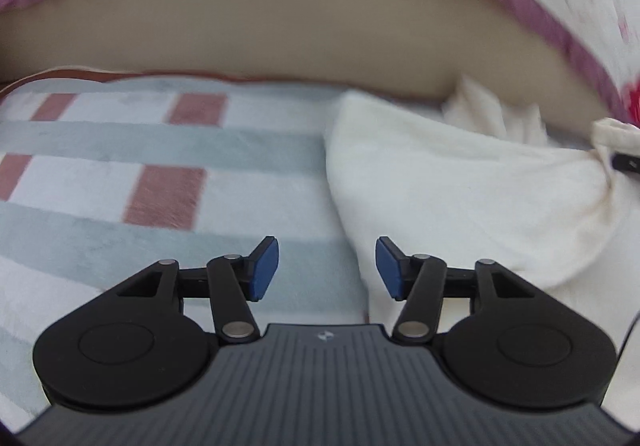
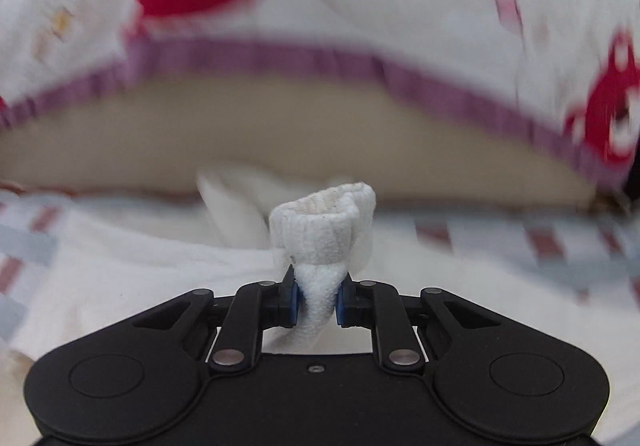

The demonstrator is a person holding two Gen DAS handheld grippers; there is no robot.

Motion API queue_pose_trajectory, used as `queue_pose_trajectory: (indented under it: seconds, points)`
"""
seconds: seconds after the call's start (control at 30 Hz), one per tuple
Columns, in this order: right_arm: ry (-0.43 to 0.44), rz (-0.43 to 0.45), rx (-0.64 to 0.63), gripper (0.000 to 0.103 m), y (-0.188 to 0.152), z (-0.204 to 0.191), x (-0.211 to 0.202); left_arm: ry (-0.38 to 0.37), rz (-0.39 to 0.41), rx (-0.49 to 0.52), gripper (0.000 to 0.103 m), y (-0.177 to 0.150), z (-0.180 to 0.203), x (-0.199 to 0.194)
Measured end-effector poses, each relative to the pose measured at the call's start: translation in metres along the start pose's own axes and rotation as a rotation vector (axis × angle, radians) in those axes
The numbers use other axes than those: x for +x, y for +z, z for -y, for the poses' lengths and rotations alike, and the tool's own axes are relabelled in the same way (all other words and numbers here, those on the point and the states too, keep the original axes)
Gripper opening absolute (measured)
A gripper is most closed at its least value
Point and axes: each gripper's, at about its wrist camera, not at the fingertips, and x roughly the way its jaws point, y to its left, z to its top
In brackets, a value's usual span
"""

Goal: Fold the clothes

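The cream-white garment point(image 2: 120, 278) lies spread on a striped blanket point(image 1: 120, 174) of pale grey-green and white bands with reddish-brown blocks. One ribbed cuff point(image 2: 324, 230) of it, probably a sleeve end though the blur leaves that unsure, stands up straight ahead of the right gripper point(image 2: 318, 304). That gripper is closed tight on the bunched cloth just below the cuff, its blue pads point(image 2: 295, 302) pressing the fabric from both sides, and the cuff's open mouth flares above the fingertips.

In the left wrist view the garment's body sits ahead and to the right of the left gripper point(image 1: 327, 268), whose fingers stand wide apart and hold nothing. Its right pad point(image 1: 390, 268) hangs just over the garment's near edge; its left pad is above bare blanket. At the far right edge of that view the cloth gathers to a pinched point beside a small dark part, likely the other gripper.

Beyond both grippers runs a tan panel point(image 1: 260, 34), and above it hangs a white fabric with red print and a purple border point(image 2: 280, 58), heavily blurred.
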Motion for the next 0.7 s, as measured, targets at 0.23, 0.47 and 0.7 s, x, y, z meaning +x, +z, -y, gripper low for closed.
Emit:
queue_pose_trajectory:
  seconds: [0.23, 0.47, 0.7]
  points:
    - [0.021, -0.075, 0.128, 0.023, -0.006, 0.016, 0.025, -0.121, -0.057, 0.118, 0.067, -0.009, 0.033, 0.022]
    - [0.103, -0.05, 0.1, 0.024, 0.013, -0.007, 0.021, 0.124, -0.106, 0.367, 0.036, -0.018, 0.062, 0.051]
    - [0.171, 0.116, 0.151, 0.023, 0.003, -0.006, -0.018, 0.114, -0.092, 0.054, 0.011, -0.012, 0.016, 0.028]
